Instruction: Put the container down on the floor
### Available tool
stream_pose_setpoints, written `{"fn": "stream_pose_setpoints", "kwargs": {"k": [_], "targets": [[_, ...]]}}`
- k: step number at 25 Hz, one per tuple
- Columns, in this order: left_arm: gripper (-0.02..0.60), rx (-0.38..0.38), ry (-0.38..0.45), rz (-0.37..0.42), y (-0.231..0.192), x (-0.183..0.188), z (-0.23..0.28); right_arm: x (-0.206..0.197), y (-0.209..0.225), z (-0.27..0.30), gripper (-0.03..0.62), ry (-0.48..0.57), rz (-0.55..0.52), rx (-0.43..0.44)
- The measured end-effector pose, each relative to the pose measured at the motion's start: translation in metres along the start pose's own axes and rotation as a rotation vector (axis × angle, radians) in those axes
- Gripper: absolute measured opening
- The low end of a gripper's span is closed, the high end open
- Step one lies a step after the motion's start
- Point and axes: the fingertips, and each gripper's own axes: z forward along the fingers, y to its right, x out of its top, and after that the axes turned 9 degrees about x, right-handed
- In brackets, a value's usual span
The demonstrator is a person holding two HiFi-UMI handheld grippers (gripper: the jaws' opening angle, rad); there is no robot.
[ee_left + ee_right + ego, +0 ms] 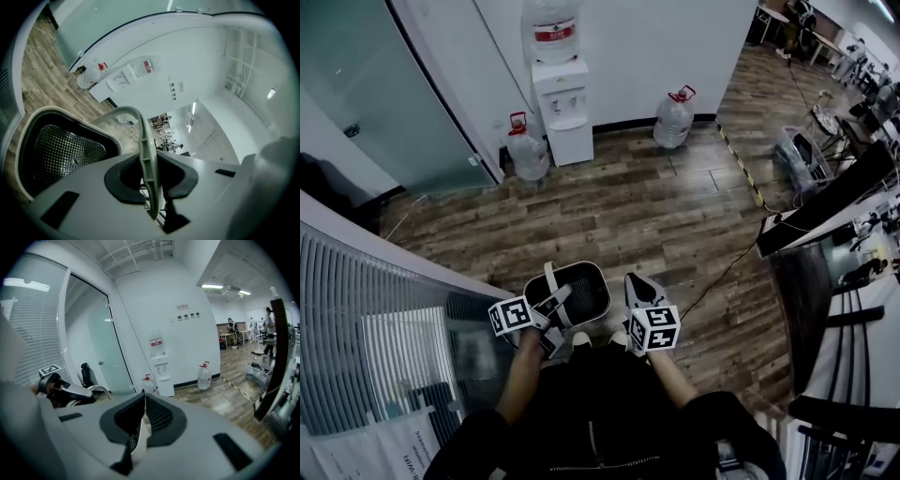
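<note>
Container (574, 286), black mesh with a white rim, sits lower centre of the head view and looks held clear of the wood floor (656, 206). Left tool (551, 317) pinches its handle (149, 173). Right tool (635, 286) pinches the rim (139, 439). Step: carrying, not yet set down. Next: lower it level until the base rests, then spread both tools.
</note>
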Motion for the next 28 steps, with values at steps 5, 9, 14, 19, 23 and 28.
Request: {"fn": "stream_pose_setpoints", "kwargs": {"k": [5, 9, 14, 19, 23, 28], "targets": [[0.069, 0.013, -0.004, 0.016, 0.004, -0.004, 0.009, -0.005, 0.008, -0.008, 0.011, -0.004, -0.008, 0.0], [0.069, 0.009, 0.007, 0.023, 0.009, -0.002, 0.012, -0.005, 0.012, -0.01, 0.011, -0.002, -0.011, 0.013], [0.069, -0.007, 0.017, 0.012, 0.016, 0.001, 0.017, -0.007, 0.013, -0.014, 0.011, -0.004, -0.007, 0.023], [0.069, -0.006, -0.011, 0.034, 0.023, 0.002, 0.028, -0.007, 0.013, -0.012, 0.011, -0.025, -0.028, 0.043], [0.069, -0.011, -0.03, 0.038, 0.024, 0.005, 0.042, -0.005, 0.022, -0.008, 0.011, -0.026, -0.018, 0.035], [0.069, -0.029, -0.061, 0.023, 0.024, 0.019, 0.065, -0.003, 0.035, 0.008, 0.011, -0.056, -0.012, 0.03]]}}
